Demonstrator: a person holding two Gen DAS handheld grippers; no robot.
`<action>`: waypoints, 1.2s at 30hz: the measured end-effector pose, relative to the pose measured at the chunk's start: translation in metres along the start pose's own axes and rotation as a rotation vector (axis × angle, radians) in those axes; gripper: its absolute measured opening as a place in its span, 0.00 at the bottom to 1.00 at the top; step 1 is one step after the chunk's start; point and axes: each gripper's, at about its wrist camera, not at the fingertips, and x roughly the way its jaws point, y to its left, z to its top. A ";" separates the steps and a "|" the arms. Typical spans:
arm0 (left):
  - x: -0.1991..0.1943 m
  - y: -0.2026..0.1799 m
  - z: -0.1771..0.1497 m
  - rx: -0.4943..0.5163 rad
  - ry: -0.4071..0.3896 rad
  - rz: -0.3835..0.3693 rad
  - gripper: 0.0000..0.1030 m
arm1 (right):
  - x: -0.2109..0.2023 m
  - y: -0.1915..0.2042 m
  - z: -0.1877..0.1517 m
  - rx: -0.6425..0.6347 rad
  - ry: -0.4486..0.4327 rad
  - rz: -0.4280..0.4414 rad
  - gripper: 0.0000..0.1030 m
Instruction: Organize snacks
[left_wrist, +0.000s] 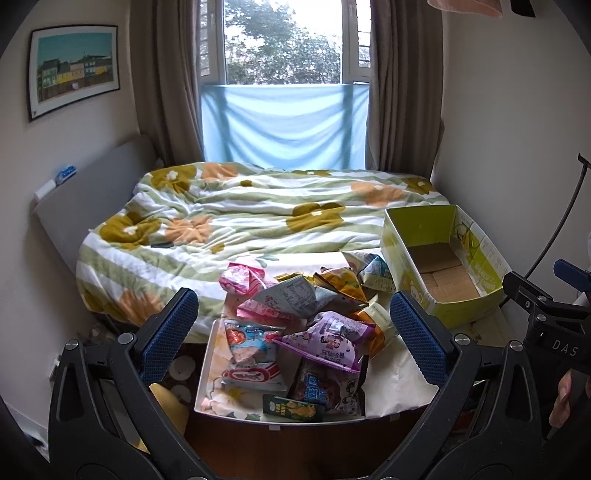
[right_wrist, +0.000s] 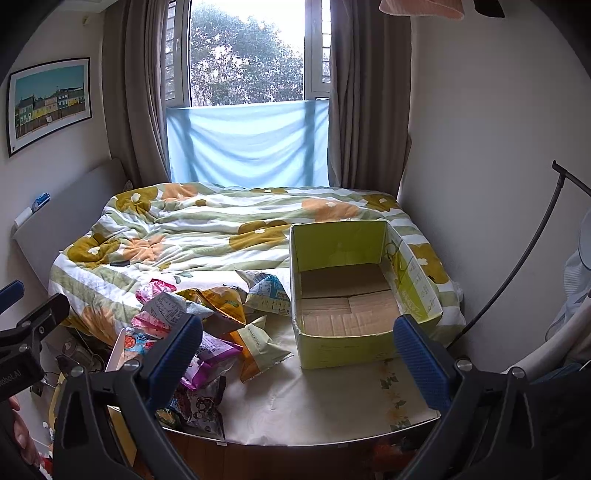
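Snack packets (left_wrist: 295, 317): heaped on the surface (right_wrist: 332, 398), left of the box; some on a white tray (left_wrist: 207, 369).
Handling: judged light, crinkly, slippery, crushable; pinch a sealed edge.
Box (right_wrist: 343, 295): empty, open-topped, stiff cardboard.
Left claw (left_wrist: 295, 332): released, above the heap.
Right claw (right_wrist: 299, 358): released, holding nothing.
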 end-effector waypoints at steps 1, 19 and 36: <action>0.000 0.000 0.000 0.001 0.001 0.000 0.99 | 0.000 0.000 0.000 0.000 0.000 -0.001 1.00; 0.001 -0.002 0.002 -0.002 0.013 -0.007 0.99 | 0.002 -0.001 0.001 0.003 0.003 0.001 1.00; 0.001 -0.001 0.000 -0.003 0.017 -0.003 0.99 | 0.002 -0.001 0.002 0.005 0.005 0.004 1.00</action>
